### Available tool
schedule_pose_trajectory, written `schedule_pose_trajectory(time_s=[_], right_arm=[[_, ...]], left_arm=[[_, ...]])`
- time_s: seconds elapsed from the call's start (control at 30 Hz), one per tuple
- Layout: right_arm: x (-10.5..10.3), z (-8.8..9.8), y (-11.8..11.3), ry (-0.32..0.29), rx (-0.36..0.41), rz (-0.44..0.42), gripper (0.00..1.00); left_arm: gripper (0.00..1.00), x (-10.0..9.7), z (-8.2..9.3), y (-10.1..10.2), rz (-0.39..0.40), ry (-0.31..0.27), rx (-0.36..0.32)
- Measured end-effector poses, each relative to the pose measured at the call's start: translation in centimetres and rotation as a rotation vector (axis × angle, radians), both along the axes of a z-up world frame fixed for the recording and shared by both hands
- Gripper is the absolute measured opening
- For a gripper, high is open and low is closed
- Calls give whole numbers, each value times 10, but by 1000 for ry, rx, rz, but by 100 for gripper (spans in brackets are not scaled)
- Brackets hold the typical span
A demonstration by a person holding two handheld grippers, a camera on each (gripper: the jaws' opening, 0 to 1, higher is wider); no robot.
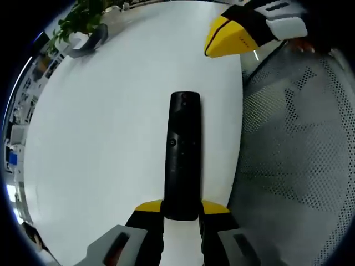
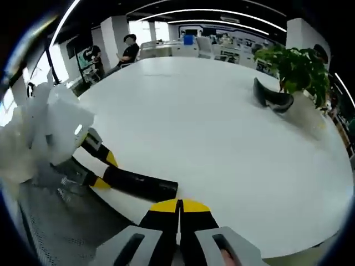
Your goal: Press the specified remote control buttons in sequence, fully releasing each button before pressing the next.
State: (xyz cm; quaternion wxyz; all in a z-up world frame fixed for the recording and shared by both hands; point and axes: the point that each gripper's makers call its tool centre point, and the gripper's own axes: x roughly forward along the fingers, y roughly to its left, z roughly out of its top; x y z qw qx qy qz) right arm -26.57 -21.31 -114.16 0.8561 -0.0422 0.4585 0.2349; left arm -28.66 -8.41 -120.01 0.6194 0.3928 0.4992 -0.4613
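Down at the near edge of the left gripper view, the left claw (image 1: 181, 213) has its yellow-tipped jaws clamped on the near end of the black remote (image 1: 183, 152), one jaw on each side of it. The remote runs straight away from the claw, lying lengthways on the white table (image 1: 111, 122) with its button face up; small buttons show around its middle, too small to read. Just to the right of it the table ends and a grey mesh chair back (image 1: 294, 155) takes over. Further out, at the upper right of that view, the right claw (image 1: 224, 39) pokes in over the table, well apart from the remote, its yellow tip pointing left. Over to the right gripper view: the right claw (image 2: 179, 208) sits with its two yellow tips pressed together, nothing between them, hovering just past the far end of the remote (image 2: 138, 183), which lies dark and slanted on the table (image 2: 211, 127), with the left claw (image 2: 104, 170) gripping its other end. Further across the table a potted plant (image 2: 297, 69) stands near the far right edge with a dark curved object (image 2: 272, 98) beside it. In the background a person (image 2: 130, 51) sits at the far rim.
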Motion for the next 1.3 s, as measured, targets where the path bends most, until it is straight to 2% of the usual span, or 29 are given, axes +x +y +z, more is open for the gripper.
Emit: schedule_pose_trajectory(time_s=[0.07,0.13,0.17,0.2,0.3,0.33,0.37,0.53,0.6,0.67,0.7,0.87,1.13,1.23,1.3], right_arm=[[-1,-7,8,78,34,41,0],[1,-14,12,126,40,33,0],[3,-17,15,128,38,42,0],[1,-22,18,164,30,57,0],[6,-29,23,184,36,43,0],[-2,-34,25,246,42,45,0],[-2,-37,25,260,39,39,0],[-3,-41,22,248,53,25,0],[-2,-40,24,261,76,16,0],[-6,-45,21,290,67,5,0],[-5,-43,21,280,80,1,0],[-10,-44,19,313,95,-35,0],[-11,-45,19,318,96,-22,0],[-11,-45,19,325,99,-33,0],[-10,-45,19,321,98,-24,0]], left_arm=[[23,-2,0,0,6,0,-9],[23,-5,0,-1,12,1,-14],[23,-6,0,-1,11,2,-14],[23,-9,0,-2,9,1,-15],[23,-13,0,-3,3,-1,-16],[23,-14,0,-3,4,0,-16],[23,-14,0,-3,6,0,-17],[23,-19,0,-4,1,0,-17],[23,-20,0,-5,4,-2,-19],[23,-21,0,-5,12,-1,-22],[23,-22,0,-5,10,-2,-23],[23,-22,1,-5,15,-3,-43],[23,-22,1,-5,18,-8,-76],[23,-22,1,-4,37,-15,-103],[24,-22,2,-4,44,-33,-146]])
